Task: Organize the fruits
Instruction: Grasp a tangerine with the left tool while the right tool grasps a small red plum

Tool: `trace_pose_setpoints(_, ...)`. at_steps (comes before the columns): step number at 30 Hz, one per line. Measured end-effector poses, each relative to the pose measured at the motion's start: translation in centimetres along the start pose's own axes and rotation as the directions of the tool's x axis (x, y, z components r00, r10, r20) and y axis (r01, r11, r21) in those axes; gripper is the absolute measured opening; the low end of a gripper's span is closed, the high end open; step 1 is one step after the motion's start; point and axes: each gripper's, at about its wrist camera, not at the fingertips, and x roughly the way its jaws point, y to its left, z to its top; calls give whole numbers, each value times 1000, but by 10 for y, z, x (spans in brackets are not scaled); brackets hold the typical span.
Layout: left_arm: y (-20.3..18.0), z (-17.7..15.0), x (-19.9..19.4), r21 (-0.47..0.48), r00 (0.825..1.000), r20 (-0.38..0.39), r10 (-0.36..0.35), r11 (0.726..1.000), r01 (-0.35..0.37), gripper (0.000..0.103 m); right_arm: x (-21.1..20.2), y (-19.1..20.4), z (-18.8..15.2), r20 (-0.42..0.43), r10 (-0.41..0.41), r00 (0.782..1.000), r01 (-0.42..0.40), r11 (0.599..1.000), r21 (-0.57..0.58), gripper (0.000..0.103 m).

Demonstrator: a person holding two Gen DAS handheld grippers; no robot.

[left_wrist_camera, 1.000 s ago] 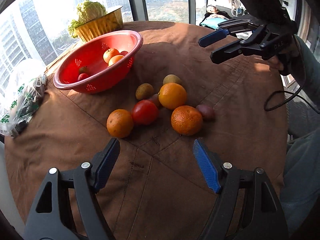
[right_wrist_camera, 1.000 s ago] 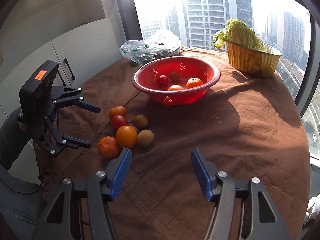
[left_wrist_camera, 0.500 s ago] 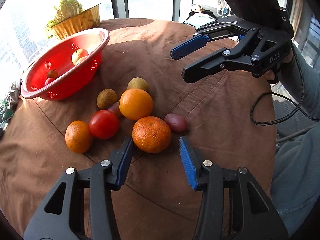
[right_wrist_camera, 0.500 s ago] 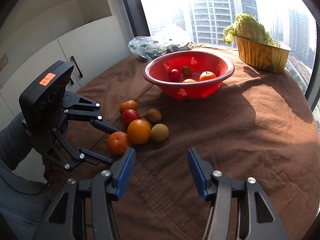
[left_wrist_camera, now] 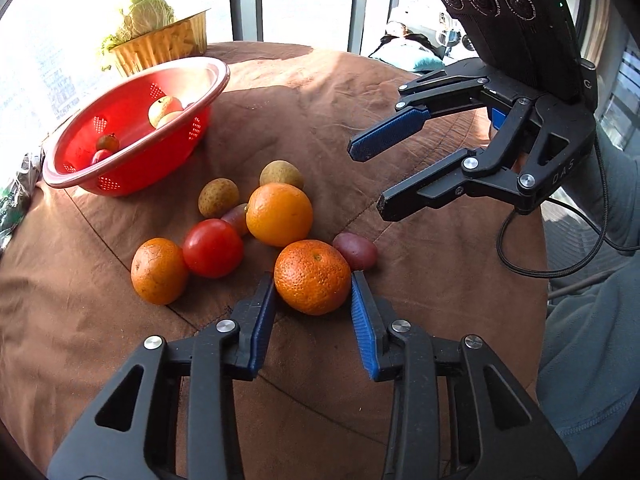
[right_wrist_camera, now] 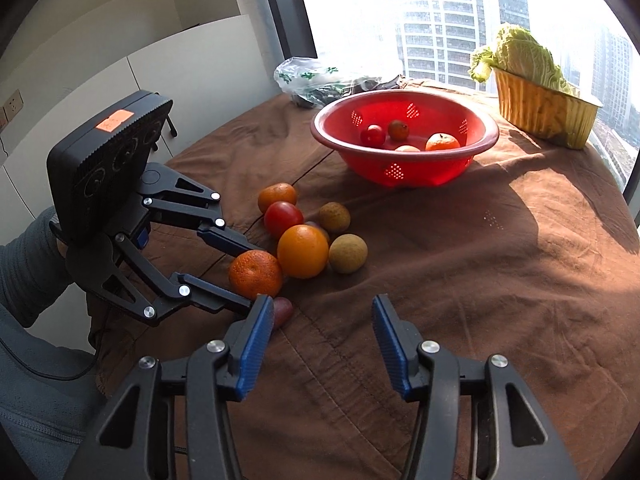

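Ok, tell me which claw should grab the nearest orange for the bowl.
Left. The left claw already has its open fingers on both sides of the orange; the right claw hangs open over bare cloth.

place: high-rise home | cues: cloth-covered table [right_wrist_camera: 500,264], city towers [right_wrist_camera: 440,20] through window, white cabinets [right_wrist_camera: 168,72]

A small purplish fruit [left_wrist_camera: 236,218] lies mostly hidden behind the tomato [left_wrist_camera: 213,247]. The plastic bag [left_wrist_camera: 12,196] is cut off at the left edge, contents unclear.

Bumpy tangerine [left_wrist_camera: 312,277] between tool fingertips [left_wrist_camera: 267,288]
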Motion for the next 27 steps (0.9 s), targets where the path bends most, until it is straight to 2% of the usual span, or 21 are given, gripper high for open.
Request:
trace_pose_setpoints(5, 6, -10, -11, -12, 1000, -8, 21, 1000, -21, 34, 10, 18, -3, -28, 14, 1000, -16, 999, -50, 46)
trace_pose_setpoints(12, 12, -24, -24, -27, 999, -9, 35, 999, -35, 34, 28, 40, -3, -79, -10, 997, -1, 991, -134, 38)
trace_pose_setpoints(15, 13, -28, -27, -28, 999, -6, 39, 999, -40, 34, 32, 43, -3, -95, -46, 994, 31, 987, -155, 37)
trace_pose_setpoints(21, 13, -36, -33, -34, 999, -1, 45, 998, -45, 34, 33, 44, -3, -108, -68, 992, 49, 984, -171, 35)
trace_pose_setpoints(27, 15, -41, -37, -48, 999, 6, 54, 997, -54, 34, 35, 42, 1, -114, -82, 990, 61, 981, -182, 24)
